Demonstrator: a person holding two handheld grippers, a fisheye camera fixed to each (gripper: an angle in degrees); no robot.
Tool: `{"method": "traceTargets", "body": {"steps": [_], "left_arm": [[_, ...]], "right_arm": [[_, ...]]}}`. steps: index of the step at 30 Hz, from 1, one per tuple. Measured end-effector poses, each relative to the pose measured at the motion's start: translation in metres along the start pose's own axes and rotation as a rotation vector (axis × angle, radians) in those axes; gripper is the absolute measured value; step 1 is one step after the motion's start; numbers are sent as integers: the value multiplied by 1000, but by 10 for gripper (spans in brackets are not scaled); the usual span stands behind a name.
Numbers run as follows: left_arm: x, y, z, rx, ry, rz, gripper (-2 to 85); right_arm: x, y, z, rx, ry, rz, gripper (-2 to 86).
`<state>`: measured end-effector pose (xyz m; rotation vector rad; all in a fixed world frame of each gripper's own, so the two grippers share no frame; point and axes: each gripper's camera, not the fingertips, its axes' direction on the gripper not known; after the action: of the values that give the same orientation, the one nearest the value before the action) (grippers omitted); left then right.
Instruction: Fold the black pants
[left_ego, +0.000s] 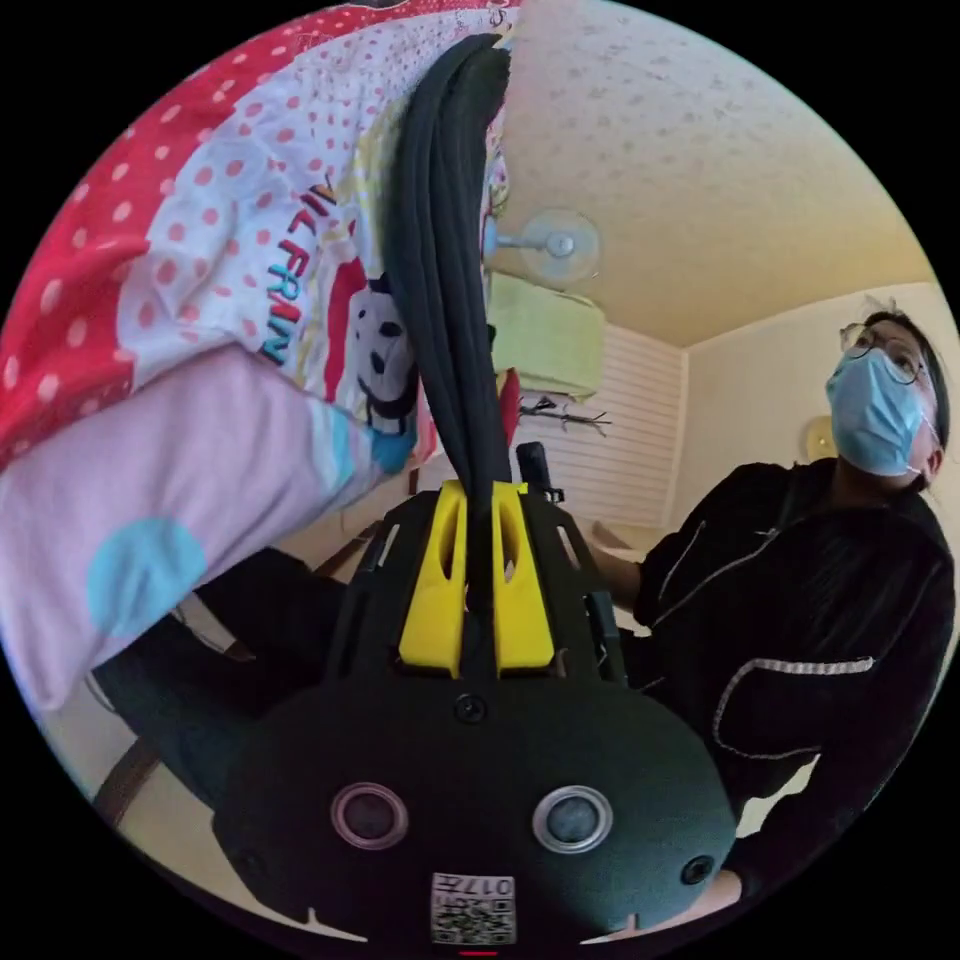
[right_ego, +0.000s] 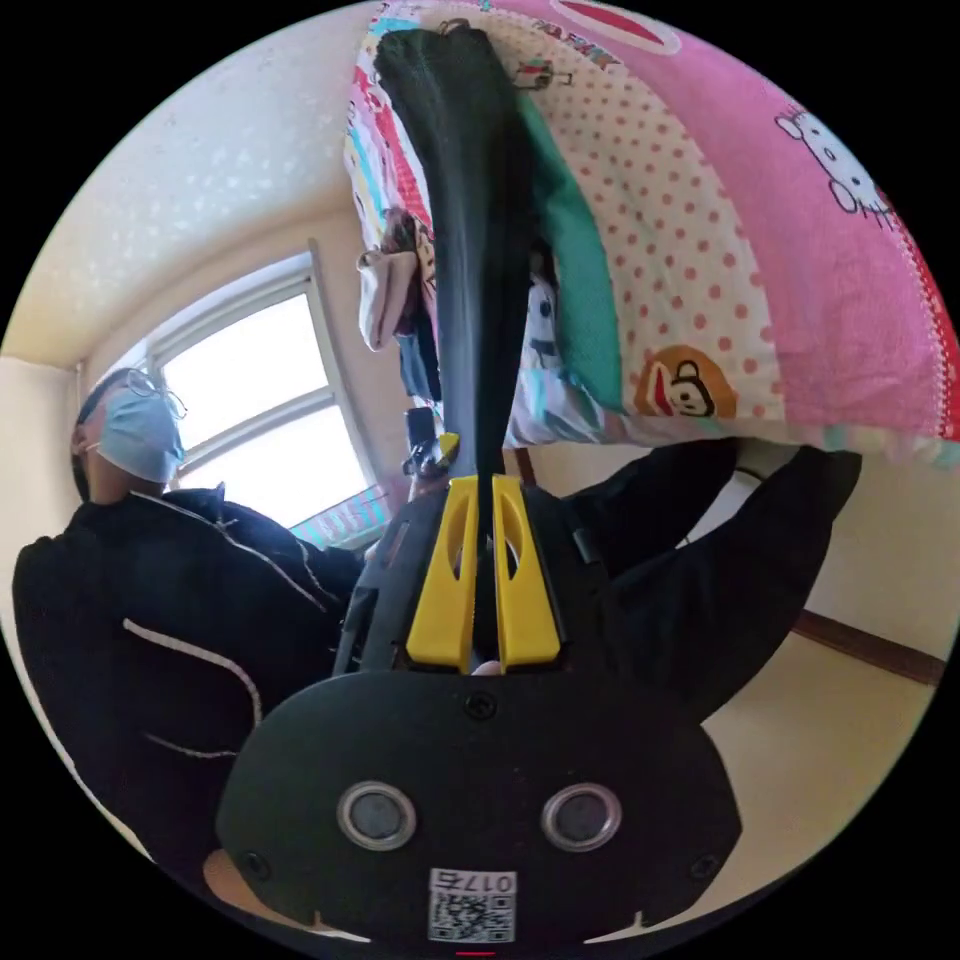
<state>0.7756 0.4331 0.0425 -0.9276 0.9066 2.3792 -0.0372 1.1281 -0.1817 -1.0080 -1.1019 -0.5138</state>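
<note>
The black pants (left_ego: 445, 270) run as a bunched dark band from the left gripper (left_ego: 480, 510) toward the top of the left gripper view, lying against a printed bedspread (left_ego: 230, 230). The band is creased lengthwise into several narrow folds. The 2 yellow jaws of that gripper are drawn close together with the cloth pinched between them, so both press on the fabric.

In the right gripper view the black pants (right_ego: 480, 230) stretch the same way, from the right gripper (right_ego: 478, 500) up to the top edge, broader at the far end and narrow at the jaws. Its 2 yellow jaws are also nearly closed, with the cloth clamped in the slim gap between them. More black cloth (right_ego: 700, 560) hangs beside the gripper body, under the edge of the bedspread (right_ego: 760, 250) (a pink and dotted print with cartoon figures).

A person (left_ego: 820, 600) in a dark zipped jacket and a mask is seen beside the left gripper, under a pale ceiling (left_ego: 700, 150). A fan (left_ego: 555, 243) is mounted high on the wall. In the right gripper view the person (right_ego: 150, 560) is in front of a bright window (right_ego: 260, 410).
</note>
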Motion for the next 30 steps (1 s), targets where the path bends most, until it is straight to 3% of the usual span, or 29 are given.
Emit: {"method": "traceTargets", "body": {"steps": [2,4,7,10,12,15,18,21,25,30], "left_arm": [[-5,20,10,-64,-230,-59,49],[-16,37,15,-96,-315,-137,53],[-12,54,0,-60,-342,-134,71],[8,66,-38,29,-502,-142,87],[46,63,-66,177,-638,-42,82],[86,32,-70,312,-562,175,82],[99,-20,-40,320,-462,284,90],[107,-61,-2,304,-512,349,95],[101,-90,34,254,-676,327,93],[88,-96,44,249,-690,245,79]], "right_arm": [[41,2,57,-110,108,43,47],[64,0,87,-151,156,66,61],[83,-5,92,-72,99,103,108],[82,-35,65,37,133,98,121],[60,-75,48,106,200,-6,122],[7,-176,49,121,405,-227,123],[-52,-289,83,160,553,-409,121],[-100,-391,144,178,718,-530,120],[-132,-486,224,213,936,-608,113],[-142,-543,275,300,968,-606,113]]}}
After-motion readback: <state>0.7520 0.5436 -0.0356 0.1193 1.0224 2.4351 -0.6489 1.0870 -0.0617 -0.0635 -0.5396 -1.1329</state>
